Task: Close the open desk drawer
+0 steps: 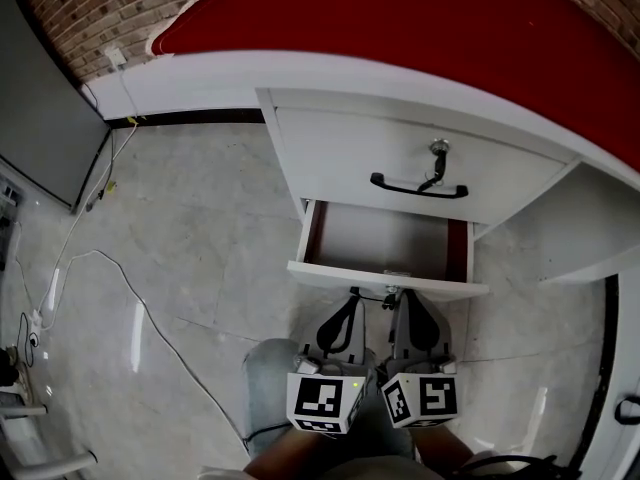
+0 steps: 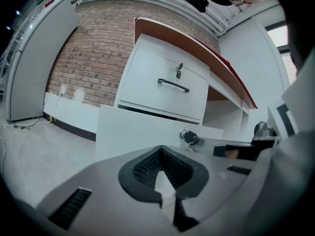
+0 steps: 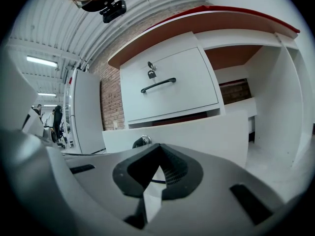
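one open drawer (image 1: pixel 385 243), pale floor (image 1: pixel 190 258), brick wall (image 1: pixel 90 8)

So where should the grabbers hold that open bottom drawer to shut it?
Probably better pushed than pinched: the open drawer shows a flat white front panel facing the person, so come straight at it from the front, pressing either side of the key lock.

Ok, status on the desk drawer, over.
Both shut, empty: left gripper, right gripper, fingers at the front of the lower drawer. Drawer open, interior bare. Nothing seen blocking it.
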